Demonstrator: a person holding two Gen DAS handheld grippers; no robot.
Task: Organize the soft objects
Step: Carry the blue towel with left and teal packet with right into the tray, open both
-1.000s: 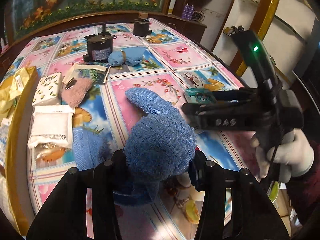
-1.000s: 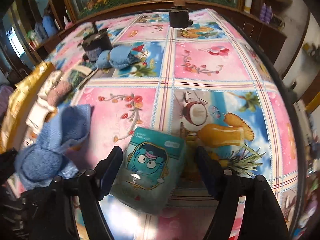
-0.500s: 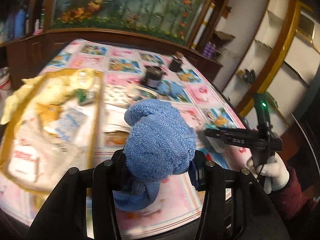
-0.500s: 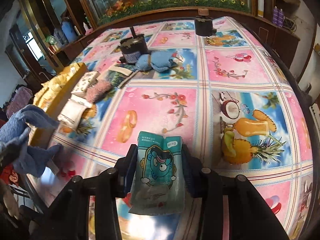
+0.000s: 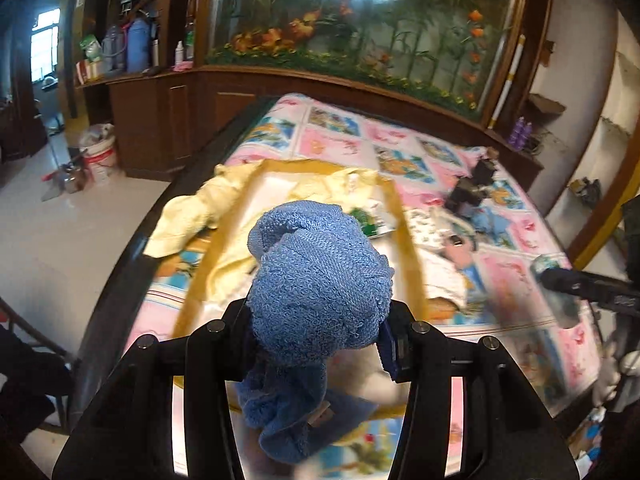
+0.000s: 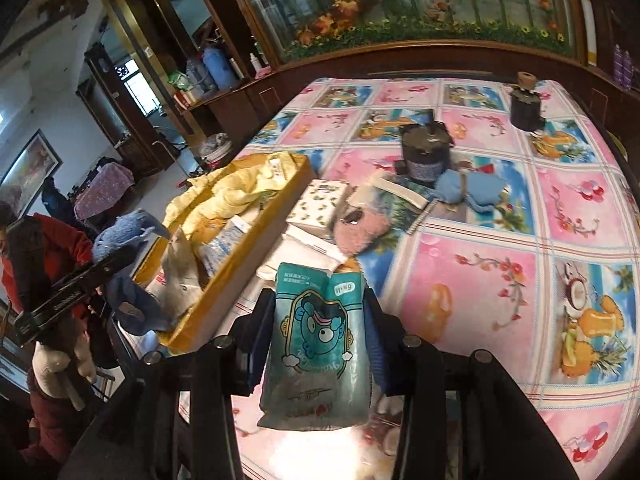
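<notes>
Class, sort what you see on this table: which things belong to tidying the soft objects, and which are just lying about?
Job:
blue terry towel in left gripper
teal cartoon tissue pack in right gripper
yellow cardboard tray

Lying about:
black cylindrical canister
small dark jar

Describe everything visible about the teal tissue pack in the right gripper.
The teal tissue pack is a soft glossy plastic packet printed with a round-eyed blue cartoon face and small text along its top edge. It stands upright, lifted above the patterned tablecloth, pinched at both sides by the right hand-held gripper. Its lower end looks crumpled.

table [image 6: 500, 280] | on it: yellow tray [image 6: 256, 232], tissue packs [image 6: 320, 208], pink cloth [image 6: 360, 228]
</notes>
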